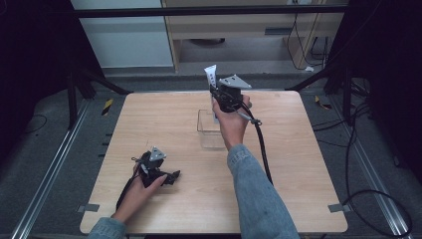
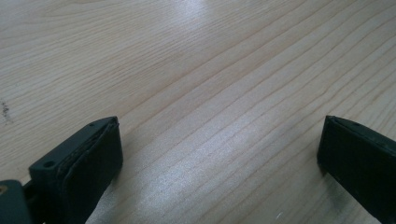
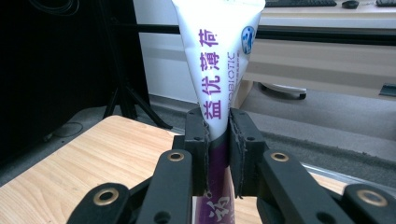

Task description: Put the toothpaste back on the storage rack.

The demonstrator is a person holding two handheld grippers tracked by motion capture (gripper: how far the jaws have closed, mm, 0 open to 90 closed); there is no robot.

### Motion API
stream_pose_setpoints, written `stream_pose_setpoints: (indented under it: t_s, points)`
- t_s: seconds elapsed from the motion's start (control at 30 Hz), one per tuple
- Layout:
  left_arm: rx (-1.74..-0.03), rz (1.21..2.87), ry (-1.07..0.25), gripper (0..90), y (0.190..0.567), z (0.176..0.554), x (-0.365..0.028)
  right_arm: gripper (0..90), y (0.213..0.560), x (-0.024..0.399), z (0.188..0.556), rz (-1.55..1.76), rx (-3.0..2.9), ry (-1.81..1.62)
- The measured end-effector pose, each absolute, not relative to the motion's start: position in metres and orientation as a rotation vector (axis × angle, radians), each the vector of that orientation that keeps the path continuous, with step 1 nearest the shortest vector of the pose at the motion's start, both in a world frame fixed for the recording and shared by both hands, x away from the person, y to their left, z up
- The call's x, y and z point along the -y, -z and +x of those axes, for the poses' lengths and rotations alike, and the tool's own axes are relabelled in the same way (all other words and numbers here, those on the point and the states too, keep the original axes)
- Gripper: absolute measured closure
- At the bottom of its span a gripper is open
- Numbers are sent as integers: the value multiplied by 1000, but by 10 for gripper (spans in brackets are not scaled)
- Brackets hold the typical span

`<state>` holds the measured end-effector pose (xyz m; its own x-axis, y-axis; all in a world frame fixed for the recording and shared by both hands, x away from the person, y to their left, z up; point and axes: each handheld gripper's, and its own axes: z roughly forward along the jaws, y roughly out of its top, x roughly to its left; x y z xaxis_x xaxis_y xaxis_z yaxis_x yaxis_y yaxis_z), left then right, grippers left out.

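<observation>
A white toothpaste tube (image 3: 219, 60) with purple lettering stands upright, its flat crimped end up, clamped between the jaws of my right gripper (image 3: 218, 140). In the high view that right gripper (image 1: 224, 94) is held up over the far middle of the table with the tube (image 1: 211, 75) rising from it. Just below and toward me sits a clear plastic box (image 1: 209, 130) on the wooden table (image 1: 298, 164). My left gripper (image 1: 171, 177) rests low at the near left of the table, jaws wide apart over bare wood (image 2: 219, 116) with nothing between them.
Metal frame rails run along both sides of the table, and black stand legs rise at the far corners. A cable (image 1: 261, 144) trails from the right gripper along the sleeve. Beyond the table's far edge is grey floor and a pale desk (image 1: 239, 30).
</observation>
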<state>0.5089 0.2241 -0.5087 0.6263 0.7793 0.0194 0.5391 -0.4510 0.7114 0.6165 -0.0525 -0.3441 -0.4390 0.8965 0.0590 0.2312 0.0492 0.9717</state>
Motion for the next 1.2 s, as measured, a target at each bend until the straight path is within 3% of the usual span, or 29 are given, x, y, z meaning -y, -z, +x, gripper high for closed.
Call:
stream_pose_setpoints:
  t_s: [1.2]
  points:
    - [-1026,2169,-454,0,509,509,-224,788,384,43,613,1139,-1833,-1362]
